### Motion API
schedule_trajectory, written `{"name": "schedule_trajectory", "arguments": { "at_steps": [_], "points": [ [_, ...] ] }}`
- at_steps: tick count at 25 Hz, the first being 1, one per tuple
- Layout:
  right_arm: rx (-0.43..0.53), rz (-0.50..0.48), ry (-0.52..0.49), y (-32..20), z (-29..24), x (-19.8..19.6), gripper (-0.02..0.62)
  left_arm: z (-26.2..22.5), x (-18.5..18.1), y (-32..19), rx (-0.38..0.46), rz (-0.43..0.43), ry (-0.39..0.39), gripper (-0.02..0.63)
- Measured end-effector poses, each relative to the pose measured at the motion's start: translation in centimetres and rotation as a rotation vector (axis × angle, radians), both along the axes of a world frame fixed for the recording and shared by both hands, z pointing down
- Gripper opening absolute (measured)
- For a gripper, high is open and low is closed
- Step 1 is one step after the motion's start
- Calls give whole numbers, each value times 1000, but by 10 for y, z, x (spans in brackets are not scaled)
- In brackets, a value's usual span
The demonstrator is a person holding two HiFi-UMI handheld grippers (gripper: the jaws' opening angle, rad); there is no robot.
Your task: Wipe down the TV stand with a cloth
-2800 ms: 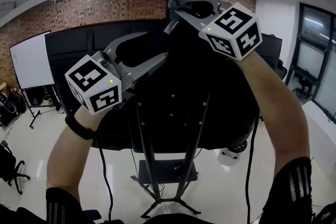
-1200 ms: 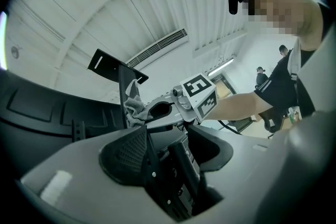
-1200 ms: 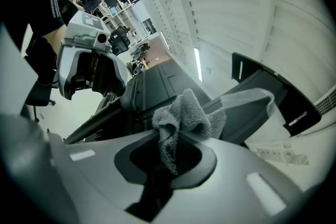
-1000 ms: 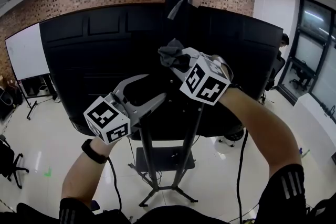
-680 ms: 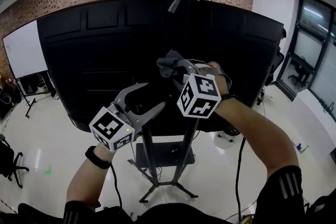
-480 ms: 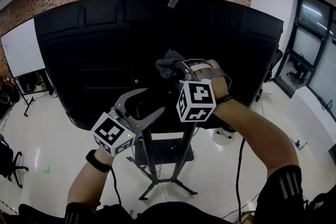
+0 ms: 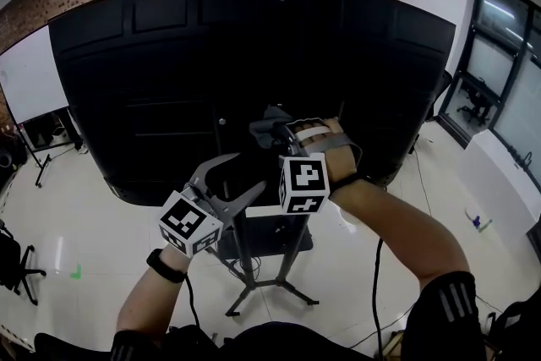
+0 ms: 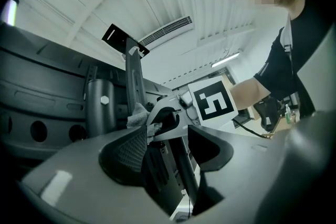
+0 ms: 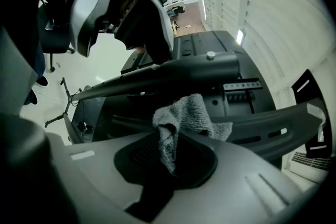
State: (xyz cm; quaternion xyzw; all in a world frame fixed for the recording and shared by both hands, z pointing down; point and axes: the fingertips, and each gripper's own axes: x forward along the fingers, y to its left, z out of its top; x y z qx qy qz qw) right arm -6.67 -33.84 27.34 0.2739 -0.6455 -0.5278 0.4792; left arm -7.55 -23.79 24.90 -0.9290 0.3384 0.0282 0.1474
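Observation:
The TV stand (image 7: 241, 254) is a black frame of upright poles on spread legs, carrying a big black TV (image 7: 144, 72) seen from behind. My right gripper (image 7: 270, 131) is shut on a grey cloth (image 7: 269, 116) and holds it against the upper part of the stand's pole, behind the TV. In the right gripper view the cloth (image 9: 185, 115) bunches out of the shut right gripper (image 9: 170, 157) just below a dark pole (image 9: 173, 73). My left gripper (image 7: 243, 173) hangs open and empty below and to the left. The left gripper view shows the open left gripper (image 8: 168, 147), the pole and the cloth (image 8: 137, 115).
A whiteboard (image 7: 25, 80) and an office chair (image 7: 13, 258) stand at the left. Cables trail over the pale floor around the stand's legs (image 7: 270, 296). A small shelf (image 7: 275, 237) sits low on the stand. Glass doors (image 7: 499, 72) are at the right.
Both grippers have come down from the TV's top edge to the middle of its back. The right one still holds the cloth. The left one stays open.

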Motion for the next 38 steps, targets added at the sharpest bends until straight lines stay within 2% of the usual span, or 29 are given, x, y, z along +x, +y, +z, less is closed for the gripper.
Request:
{"name": "schedule_trajectory", "arguments": {
  "at_steps": [16, 25, 28, 33, 38],
  "points": [
    [-121, 70, 37, -7, 125, 3, 46, 67, -3, 1, -129, 9, 36, 268],
    [-191, 83, -7, -6, 158, 4, 46, 93, -3, -1, -179, -7, 40, 268],
    [-215, 47, -118, 6, 142, 4, 47, 94, -1, -1, -183, -9, 40, 268],
    [-312, -36, -462, 40, 81, 18, 48, 77, 9, 7, -134, 1, 39, 268],
    [-249, -80, -657, 59, 15, 57, 48, 44, 32, 17, -77, 28, 47, 268]
  ]
}}
